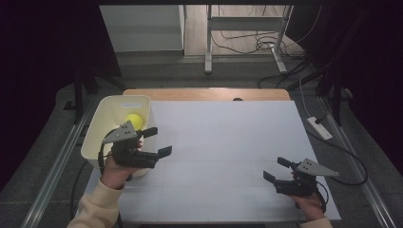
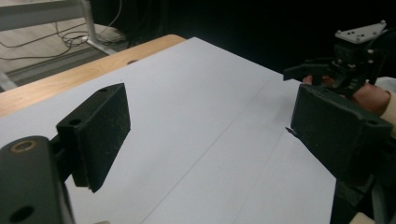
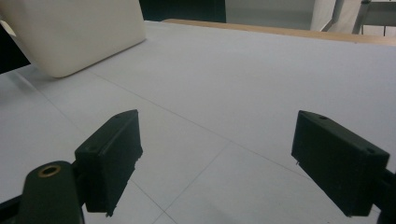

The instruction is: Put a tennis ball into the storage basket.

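white sheet [image 1: 228,142] covers the table, faint fold lines crossing it. bare wood edge [image 1: 204,93] shows along the far side, with a small dark hole [image 1: 237,99] in it. on the floor beyond: a metal frame [image 1: 247,38] and loose cables [image 1: 266,45]. white power strip [image 1: 319,128] lies on the floor right of the table. metal rail [image 1: 54,166] runs along the left side.

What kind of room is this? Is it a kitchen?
Probably not a kitchen; it looks like a lab or test room. A table under plain white sheet, loose cables on the floor, and a hand-held gripper beside a bin all suggest that.
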The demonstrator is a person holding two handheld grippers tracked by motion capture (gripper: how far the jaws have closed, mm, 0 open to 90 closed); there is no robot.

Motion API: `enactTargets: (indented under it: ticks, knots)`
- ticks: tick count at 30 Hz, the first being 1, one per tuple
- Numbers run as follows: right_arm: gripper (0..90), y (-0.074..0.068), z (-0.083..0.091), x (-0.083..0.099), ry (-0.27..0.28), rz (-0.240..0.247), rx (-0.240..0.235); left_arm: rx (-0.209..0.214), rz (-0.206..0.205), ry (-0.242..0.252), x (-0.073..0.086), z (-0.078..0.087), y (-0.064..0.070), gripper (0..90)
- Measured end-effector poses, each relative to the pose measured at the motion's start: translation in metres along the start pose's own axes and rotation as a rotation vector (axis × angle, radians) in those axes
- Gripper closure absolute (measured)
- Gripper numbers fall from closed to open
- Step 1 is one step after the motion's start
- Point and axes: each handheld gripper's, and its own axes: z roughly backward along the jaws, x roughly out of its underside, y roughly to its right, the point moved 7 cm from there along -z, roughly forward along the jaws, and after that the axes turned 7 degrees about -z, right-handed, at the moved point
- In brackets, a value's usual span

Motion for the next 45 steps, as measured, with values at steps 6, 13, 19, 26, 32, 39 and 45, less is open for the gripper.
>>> enactTargets:
  ticks: [6,13,19,26,32,39,45]
  knots:
    - [16.0,0.000,0.000,0.000,0.002,-0.001,0.000,0.043,-0.024,-0.018,0.003,-0.009,0.015,12.5]
    - [16.0,0.000,0.001,0.000,0.003,-0.002,0.001,0.074,-0.046,-0.033,0.009,-0.016,0.027,12.4]
    - [16.0,0.000,0.001,0.000,0.003,-0.002,0.001,0.092,-0.064,-0.047,0.017,-0.020,0.036,12.5]
    - [16.0,0.000,0.001,0.000,0.003,-0.004,0.001,0.107,-0.081,-0.059,0.035,-0.021,0.047,12.6]
    - [16.0,0.000,0.001,0.001,0.001,-0.002,0.001,0.102,-0.057,-0.071,0.057,-0.021,0.048,12.8]
    - [16.0,-0.001,0.001,0.002,-0.003,-0.002,-0.002,0.096,-0.030,-0.102,0.083,-0.022,0.047,13.1]
    - [16.0,-0.002,0.000,0.003,-0.008,0.002,-0.003,0.092,-0.016,-0.121,0.102,-0.021,0.045,13.2]
